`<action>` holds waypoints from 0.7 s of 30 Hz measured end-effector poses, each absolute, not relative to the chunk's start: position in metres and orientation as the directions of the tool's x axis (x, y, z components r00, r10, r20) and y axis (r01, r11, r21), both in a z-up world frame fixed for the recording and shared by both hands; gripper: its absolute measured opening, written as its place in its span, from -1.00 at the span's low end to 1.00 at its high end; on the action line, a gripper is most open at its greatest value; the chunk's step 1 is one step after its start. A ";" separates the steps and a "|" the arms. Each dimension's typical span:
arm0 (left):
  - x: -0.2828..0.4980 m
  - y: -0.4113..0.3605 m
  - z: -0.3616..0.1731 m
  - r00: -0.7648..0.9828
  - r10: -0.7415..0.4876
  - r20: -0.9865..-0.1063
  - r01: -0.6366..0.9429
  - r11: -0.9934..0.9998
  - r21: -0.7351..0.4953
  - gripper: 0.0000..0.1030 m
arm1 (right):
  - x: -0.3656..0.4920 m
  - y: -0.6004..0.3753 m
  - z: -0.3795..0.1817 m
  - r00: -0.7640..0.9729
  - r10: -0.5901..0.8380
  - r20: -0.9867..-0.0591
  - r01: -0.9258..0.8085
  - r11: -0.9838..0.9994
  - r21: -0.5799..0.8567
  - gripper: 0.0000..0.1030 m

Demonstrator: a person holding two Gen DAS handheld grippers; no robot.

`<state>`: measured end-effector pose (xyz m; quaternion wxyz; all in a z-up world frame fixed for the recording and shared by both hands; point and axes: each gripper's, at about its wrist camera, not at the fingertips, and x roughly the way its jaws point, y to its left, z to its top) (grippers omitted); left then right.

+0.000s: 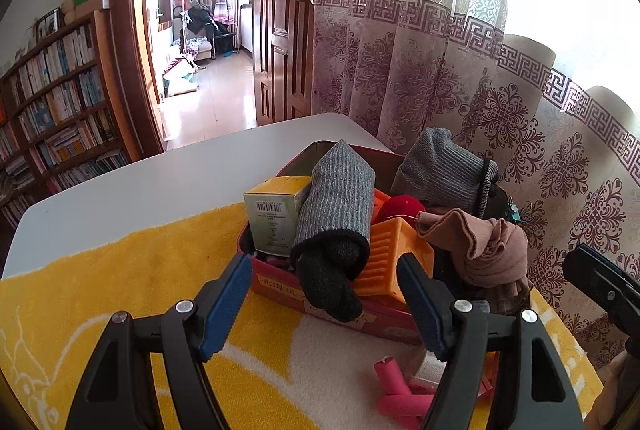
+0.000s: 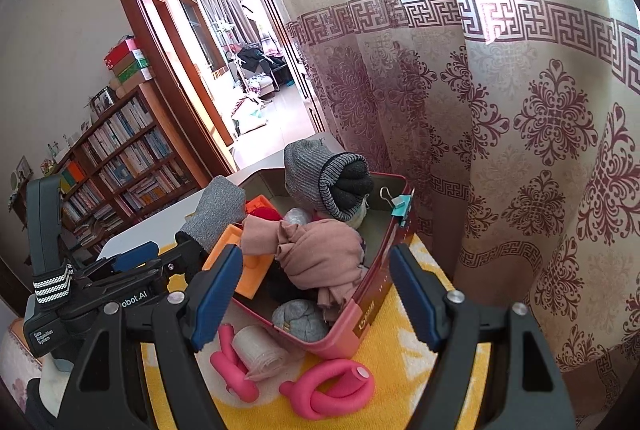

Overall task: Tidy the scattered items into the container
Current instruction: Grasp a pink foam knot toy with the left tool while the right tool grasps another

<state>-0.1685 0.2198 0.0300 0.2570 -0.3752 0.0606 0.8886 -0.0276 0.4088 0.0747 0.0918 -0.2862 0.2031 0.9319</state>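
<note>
A red tin box (image 2: 374, 304) sits on a yellow towel (image 1: 120, 270) on a white table (image 1: 140, 182), piled full: two grey socks (image 1: 340, 206), a beige cloth (image 2: 320, 254), an orange plastic piece (image 1: 392, 262) and a small carton (image 1: 276, 218) at its far left. Pink foam rollers (image 2: 332, 390) and a pale rolled cloth (image 2: 260, 350) lie on the towel just near of the box, outside it. The left gripper (image 1: 326, 304) hangs before the box's near side with jaws apart and nothing between them. The right gripper (image 2: 312, 298) is likewise spread and empty, above the box's near corner.
</note>
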 end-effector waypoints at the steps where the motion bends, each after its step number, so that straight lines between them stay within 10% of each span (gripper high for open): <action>1: -0.165 0.217 0.029 -0.581 0.416 -0.699 -0.505 -0.858 -0.091 0.48 | -0.023 0.408 0.073 -0.815 0.059 -0.577 -0.291 -0.902 0.318 0.53; 21: -0.110 0.187 0.000 -0.484 0.455 -0.748 -0.533 -0.831 -0.161 0.48 | 0.018 0.378 0.018 -0.681 0.025 -0.732 -0.266 -0.939 0.216 0.53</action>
